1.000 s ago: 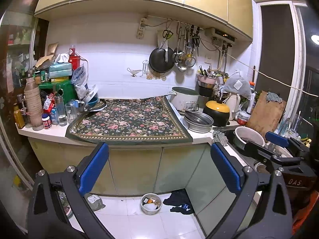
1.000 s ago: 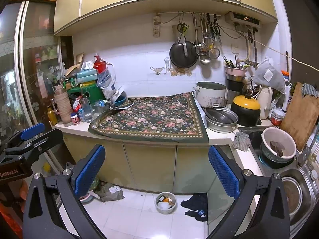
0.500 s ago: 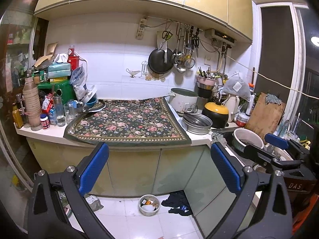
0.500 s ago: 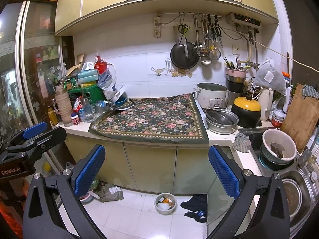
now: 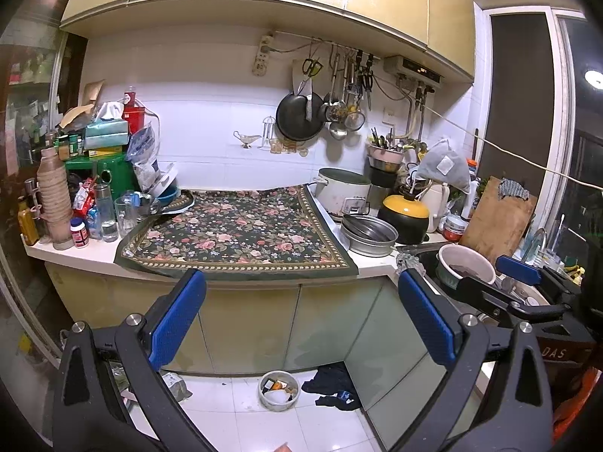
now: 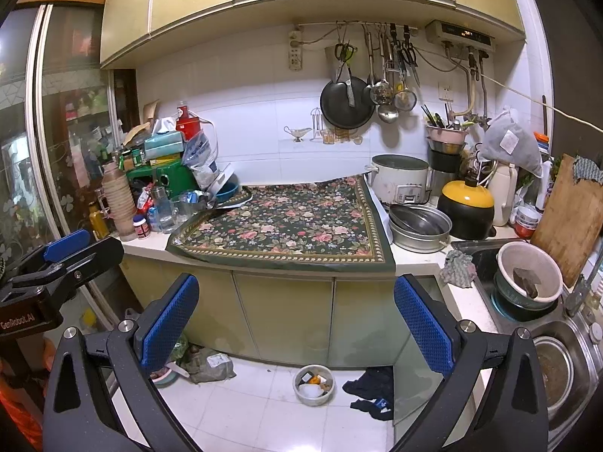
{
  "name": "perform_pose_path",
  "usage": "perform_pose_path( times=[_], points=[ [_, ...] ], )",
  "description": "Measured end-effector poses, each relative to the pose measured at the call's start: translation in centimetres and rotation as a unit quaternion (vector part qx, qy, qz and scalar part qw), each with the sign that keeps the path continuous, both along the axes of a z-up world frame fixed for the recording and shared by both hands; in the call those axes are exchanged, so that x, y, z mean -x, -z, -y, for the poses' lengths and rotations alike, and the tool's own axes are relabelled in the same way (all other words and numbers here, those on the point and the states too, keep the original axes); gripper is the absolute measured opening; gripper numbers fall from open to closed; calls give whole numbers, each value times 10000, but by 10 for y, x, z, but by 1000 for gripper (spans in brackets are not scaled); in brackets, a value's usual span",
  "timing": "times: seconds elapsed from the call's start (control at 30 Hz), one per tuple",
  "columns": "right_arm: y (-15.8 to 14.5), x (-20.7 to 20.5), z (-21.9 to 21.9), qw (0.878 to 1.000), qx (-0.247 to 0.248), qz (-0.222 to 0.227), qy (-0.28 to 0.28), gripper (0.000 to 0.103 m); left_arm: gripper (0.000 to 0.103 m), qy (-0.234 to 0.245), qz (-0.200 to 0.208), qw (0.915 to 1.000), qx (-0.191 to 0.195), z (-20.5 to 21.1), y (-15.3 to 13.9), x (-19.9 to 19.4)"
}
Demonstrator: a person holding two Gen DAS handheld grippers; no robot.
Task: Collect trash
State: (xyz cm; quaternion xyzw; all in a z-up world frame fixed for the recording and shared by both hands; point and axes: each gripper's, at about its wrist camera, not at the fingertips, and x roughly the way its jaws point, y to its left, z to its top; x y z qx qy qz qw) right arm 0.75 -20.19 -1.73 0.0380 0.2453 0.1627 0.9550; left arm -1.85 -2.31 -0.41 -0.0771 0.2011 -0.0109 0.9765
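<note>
Both grippers, the left gripper [image 5: 301,312] and the right gripper [image 6: 296,312], hang spread wide and hold nothing, facing the counter [image 6: 418,260]. Below and ahead of them, litter lies on the floor: a small bowl of scraps [image 6: 314,384], a crumpled bag [image 6: 211,365] and dark cloth [image 6: 371,388], so collecting looks left to do

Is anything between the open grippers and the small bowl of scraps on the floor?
Nothing visible. The bowl of scraps sits on bare tiles; the dark cloth lies to its right, apart. Both grippers are empty.
</note>
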Motion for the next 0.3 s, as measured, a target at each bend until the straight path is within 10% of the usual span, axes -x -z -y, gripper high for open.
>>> perform_pose_path(
  times=[0.3],
  points=[
    [3,-16,-4,9999,-25,-132,-6,103,102,-39,-123,9999,-29,3,6,-24]
  ],
)
